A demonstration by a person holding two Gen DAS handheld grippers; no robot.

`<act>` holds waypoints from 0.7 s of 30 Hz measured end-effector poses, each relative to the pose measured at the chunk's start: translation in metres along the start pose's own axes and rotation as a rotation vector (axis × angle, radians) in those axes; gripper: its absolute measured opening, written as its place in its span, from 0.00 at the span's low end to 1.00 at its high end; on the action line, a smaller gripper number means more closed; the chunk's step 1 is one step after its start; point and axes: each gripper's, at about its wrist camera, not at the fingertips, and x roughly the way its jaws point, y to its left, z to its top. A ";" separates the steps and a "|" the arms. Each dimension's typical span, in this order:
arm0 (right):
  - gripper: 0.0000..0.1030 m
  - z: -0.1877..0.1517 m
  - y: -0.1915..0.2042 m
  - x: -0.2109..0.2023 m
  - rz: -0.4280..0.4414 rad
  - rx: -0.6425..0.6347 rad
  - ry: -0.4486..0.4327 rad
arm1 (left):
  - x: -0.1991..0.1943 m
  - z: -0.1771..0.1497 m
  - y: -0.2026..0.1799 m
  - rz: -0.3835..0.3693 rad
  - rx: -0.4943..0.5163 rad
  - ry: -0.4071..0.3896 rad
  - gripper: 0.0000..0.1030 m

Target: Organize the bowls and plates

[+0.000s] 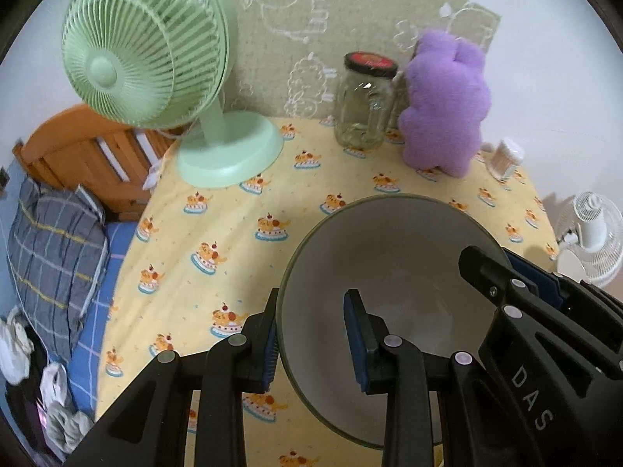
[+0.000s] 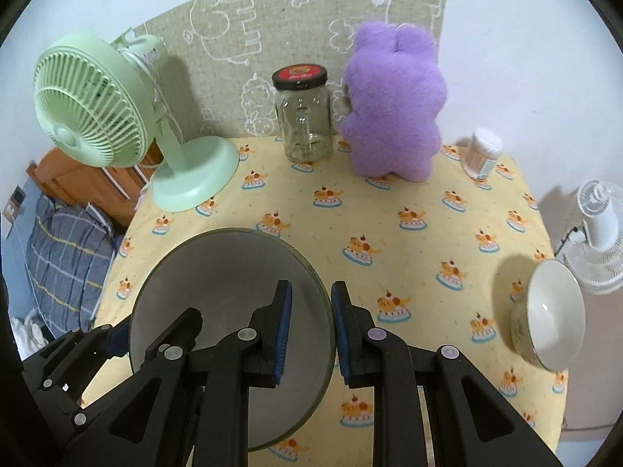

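The large grey bowl (image 1: pixel 393 303) sits at the near edge of the table (image 1: pixel 233 233), and both grippers straddle its rim from opposite sides. The left gripper (image 1: pixel 313 334) has one finger outside the left wall and one inside the bowl; the pads stand a little apart from the wall, so the jaws look spread rather than pinching. The right gripper (image 2: pixel 311 334) straddles the right rim in the same way, one pad inside and one outside, with a visible gap, so it too looks open around the rim. Taking the bowl on two sides is likely meant to keep so wide a dish level when it is lifted.

To the right, near the table's edge, a smaller white bowl (image 2: pixel 549 315) with a thin dark rim stands well apart from the grey one; judging by the task, the two are to be nested or set together.

Farther off, along the far side of the table, stand a green fan (image 2: pixel 97 116) at the left, a glass jar (image 2: pixel 303 116) with a dark lid in the middle, a purple plush toy (image 2: pixel 393 105) just beside the jar, and a small tub of cotton swabs (image 2: pixel 483 151) at the far right. Beyond the table's left side lies a bed (image 1: pixel 58 233) with a checked pillow; a white fan (image 2: pixel 599 229) stands beyond the table on the right.
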 end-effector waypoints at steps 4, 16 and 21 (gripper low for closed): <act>0.24 -0.006 0.006 -0.025 -0.031 0.017 -0.028 | -0.023 -0.006 0.003 -0.028 0.028 -0.023 0.28; 0.24 -0.053 0.034 -0.084 -0.082 0.045 -0.038 | -0.074 -0.051 0.025 -0.079 0.074 -0.044 0.28; 0.24 -0.081 0.045 -0.104 -0.101 0.053 -0.032 | -0.088 -0.074 0.032 -0.102 0.086 -0.031 0.28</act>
